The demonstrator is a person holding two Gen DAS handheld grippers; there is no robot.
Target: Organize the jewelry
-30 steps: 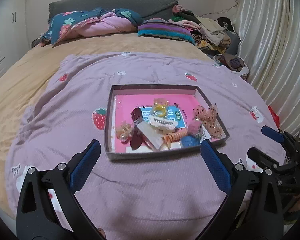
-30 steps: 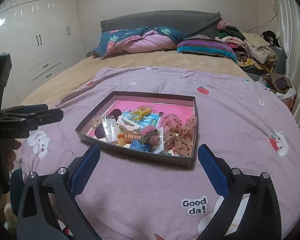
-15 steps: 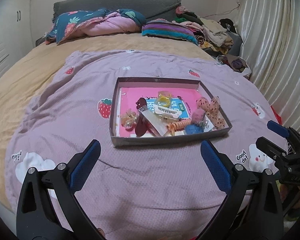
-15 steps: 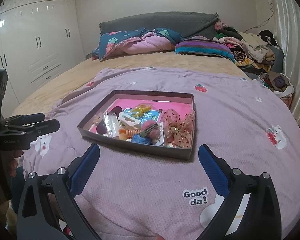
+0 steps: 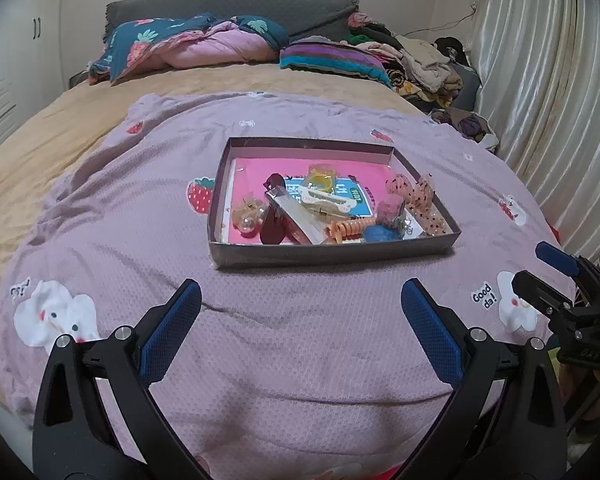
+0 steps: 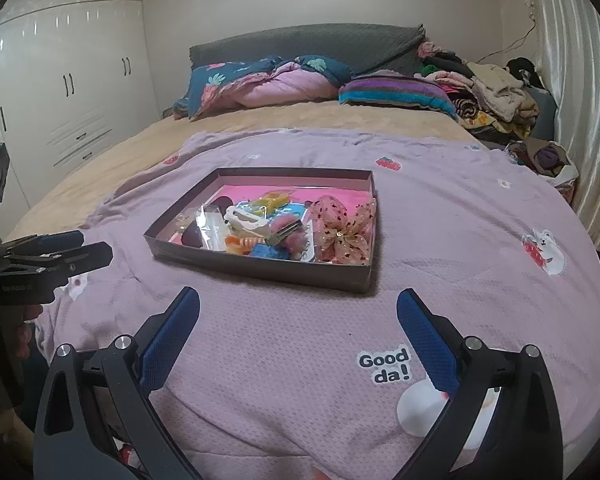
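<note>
A shallow dark box [image 5: 332,254] [image 6: 260,270] with a pink floor sits on the lilac blanket. It holds several hair accessories: a pink dotted bow [image 5: 418,196] [image 6: 340,228], a white claw clip [image 5: 324,200] [image 6: 246,220], an orange coil tie [image 5: 346,230], a dark red clip [image 5: 272,228] and a yellow piece [image 5: 320,174]. My left gripper [image 5: 300,304] is open and empty, well short of the box's near wall. My right gripper [image 6: 298,312] is open and empty, also short of the box. Each gripper shows at the edge of the other's view.
The lilac blanket [image 5: 260,320] covers a tan bed. Pillows and a folded quilt [image 5: 196,44] lie at the headboard. A heap of clothes [image 5: 428,64] sits at the far right by the curtain [image 5: 540,80]. White wardrobes [image 6: 60,92] stand at the left.
Both grippers have drawn back from the box and risen a little, so the box looks smaller and farther. Both stay open and empty.
</note>
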